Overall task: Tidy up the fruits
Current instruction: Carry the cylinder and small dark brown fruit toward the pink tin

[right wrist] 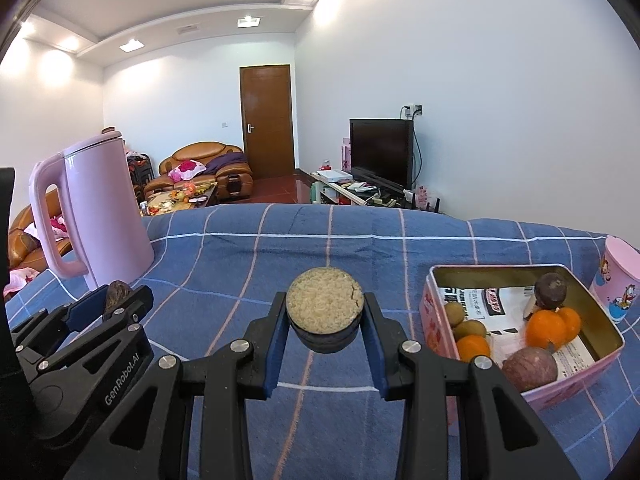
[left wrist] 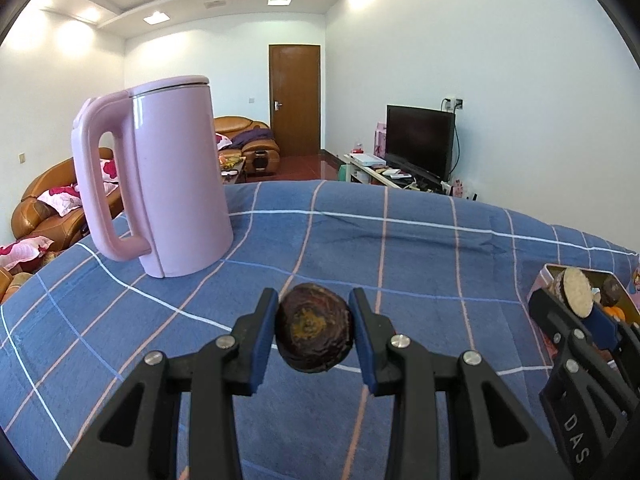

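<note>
Your left tool grips a dark wrinkled fruit above the blue checked cloth; your right tool clamps a round cake-like disc beside the pink tin. Either could slip from its narrow pinch and roll off, or land on the oranges already inside.

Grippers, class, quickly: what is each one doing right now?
Left gripper: shut on a dark wrinkled fruit.
Right gripper: shut on a round grainy-topped disc.

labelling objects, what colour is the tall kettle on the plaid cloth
Pale pink kettle with a matching handle; the left wrist view shows it best.
</note>
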Action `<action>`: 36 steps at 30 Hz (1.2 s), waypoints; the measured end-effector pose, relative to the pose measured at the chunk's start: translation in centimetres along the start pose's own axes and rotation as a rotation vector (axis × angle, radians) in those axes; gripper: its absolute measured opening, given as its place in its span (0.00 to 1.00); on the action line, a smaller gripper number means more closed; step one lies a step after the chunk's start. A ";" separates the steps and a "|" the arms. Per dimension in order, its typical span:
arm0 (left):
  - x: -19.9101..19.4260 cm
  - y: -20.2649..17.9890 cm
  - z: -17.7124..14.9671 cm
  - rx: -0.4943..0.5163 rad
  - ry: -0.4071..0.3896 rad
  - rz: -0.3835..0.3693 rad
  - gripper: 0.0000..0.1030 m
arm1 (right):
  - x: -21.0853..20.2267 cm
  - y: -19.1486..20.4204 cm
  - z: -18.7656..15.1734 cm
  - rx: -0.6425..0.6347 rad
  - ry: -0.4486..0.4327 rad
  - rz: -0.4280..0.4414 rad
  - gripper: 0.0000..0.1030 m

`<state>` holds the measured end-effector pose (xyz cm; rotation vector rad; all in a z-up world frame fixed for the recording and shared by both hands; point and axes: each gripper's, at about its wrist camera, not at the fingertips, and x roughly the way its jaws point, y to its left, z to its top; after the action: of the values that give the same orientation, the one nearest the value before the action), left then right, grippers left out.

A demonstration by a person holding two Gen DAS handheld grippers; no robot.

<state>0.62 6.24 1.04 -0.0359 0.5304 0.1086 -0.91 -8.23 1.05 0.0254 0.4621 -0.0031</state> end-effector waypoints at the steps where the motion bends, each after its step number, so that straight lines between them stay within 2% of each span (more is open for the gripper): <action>1: -0.1 -0.2 -0.1 0.004 -0.002 -0.001 0.37 | -0.2 -0.2 -0.1 0.002 0.001 -0.002 0.37; 23: -1.9 -3.9 -1.1 0.019 0.011 -0.053 0.37 | -2.6 -3.8 -0.7 -0.013 -0.007 -0.044 0.37; 36: -2.6 -7.5 -1.6 0.051 0.014 -0.098 0.37 | -3.9 -7.2 -1.1 -0.022 -0.021 -0.091 0.37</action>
<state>-1.51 -1.56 1.04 -0.0128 0.5445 -0.0006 -4.94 -15.46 1.64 -0.0169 0.4424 -0.0876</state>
